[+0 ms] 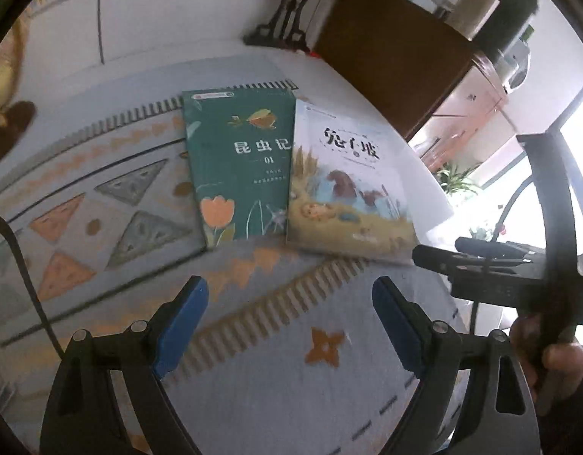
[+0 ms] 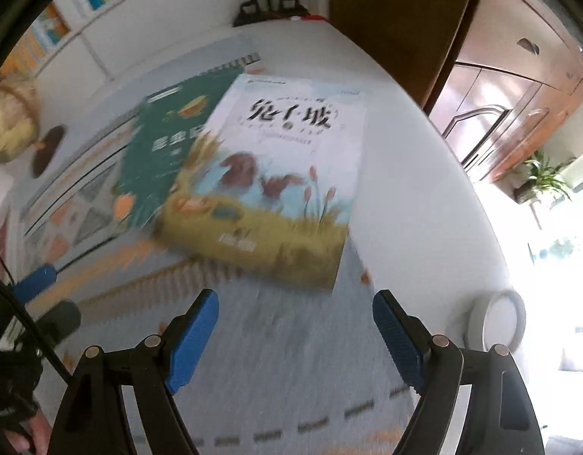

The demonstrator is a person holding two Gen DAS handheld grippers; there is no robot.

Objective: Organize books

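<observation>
Fingers [image 1: 192,311] on both your grippers gape empty, so nothing's sorted yet: green book [image 1: 238,167] and pale book [image 2: 276,174] lie side by side, untouched.

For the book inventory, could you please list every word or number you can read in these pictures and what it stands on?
"昆虫记" – title on the green book.
"01" – number below that title.
"兔子坡" – title on the pale book, whose edge overlaps the green one.
Too small or blurred to read: the small print on both covers, the spines on the shelf.
Nothing else readable.
</observation>
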